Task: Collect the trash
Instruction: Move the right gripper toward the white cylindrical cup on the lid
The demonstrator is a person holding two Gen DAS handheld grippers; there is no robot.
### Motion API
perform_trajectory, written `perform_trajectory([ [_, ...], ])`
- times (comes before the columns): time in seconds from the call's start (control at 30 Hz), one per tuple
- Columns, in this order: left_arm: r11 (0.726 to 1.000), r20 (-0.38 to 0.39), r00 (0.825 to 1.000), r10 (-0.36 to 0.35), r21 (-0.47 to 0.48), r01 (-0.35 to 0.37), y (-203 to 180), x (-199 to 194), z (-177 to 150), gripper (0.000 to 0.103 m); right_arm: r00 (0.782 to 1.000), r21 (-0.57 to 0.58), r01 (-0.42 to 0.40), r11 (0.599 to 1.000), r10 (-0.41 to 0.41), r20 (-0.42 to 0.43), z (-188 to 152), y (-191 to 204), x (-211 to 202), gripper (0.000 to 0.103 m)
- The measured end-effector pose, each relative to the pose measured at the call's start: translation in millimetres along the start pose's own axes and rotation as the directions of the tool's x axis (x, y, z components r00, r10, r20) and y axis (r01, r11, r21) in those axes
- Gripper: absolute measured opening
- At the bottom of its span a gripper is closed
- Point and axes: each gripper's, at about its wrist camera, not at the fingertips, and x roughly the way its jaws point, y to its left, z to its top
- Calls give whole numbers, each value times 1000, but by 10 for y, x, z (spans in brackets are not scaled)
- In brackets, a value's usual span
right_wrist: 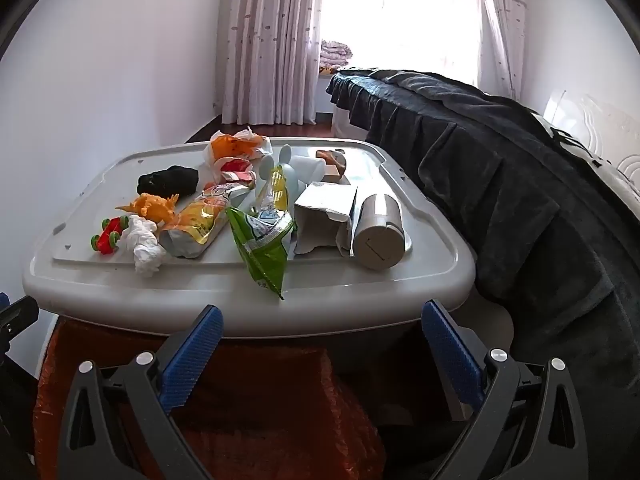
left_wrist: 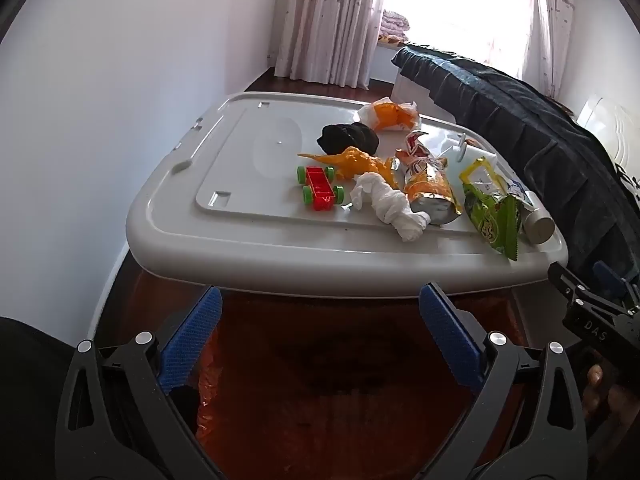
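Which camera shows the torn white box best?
The right wrist view: the box lies in full sight beside the cylinder. In the left wrist view the green wrapper hides nearly all of it.

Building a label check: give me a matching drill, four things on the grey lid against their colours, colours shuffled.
Things:
1. toy car
2. dinosaur
3. tissue
4. sock

Colours:
A. white
B. black
C. red, green wheels
D. orange

Pairs: 1-C, 2-D, 3-A, 4-B
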Motion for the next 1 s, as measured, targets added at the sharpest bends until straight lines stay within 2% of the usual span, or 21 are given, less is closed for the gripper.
perform_trajectory([
  [0.1, 1000, 15, 1000, -9, -4, 9, 5, -36, -23, 96, 1000, 6, 6, 1000, -5, -23, -11, 17, 32, 98],
  [0.27, 999, 35, 999, 4, 31, -5, -30, -109, -82, 96, 1000, 50, -22, 999, 22, -9, 10, -61, 20, 98],
  [0.37, 1000, 9, 1000, -5, 25, 5, -47, -51, -28, 96, 1000, 52, -30, 998, 30, -1, -20, -67, 13, 98],
  [0.6, 999, 1, 1000, 1, 39, -1, -92, -19, -35, 96, 1000, 76, -30, 997, 30, 2, -20, -122, 24, 98],
  [1.0, 1000, -41, 999, -2, -19, 1, -13, 32, -32, 96, 1000, 95, -24, 995, 24, -6, -15, -146, 46, 98],
])
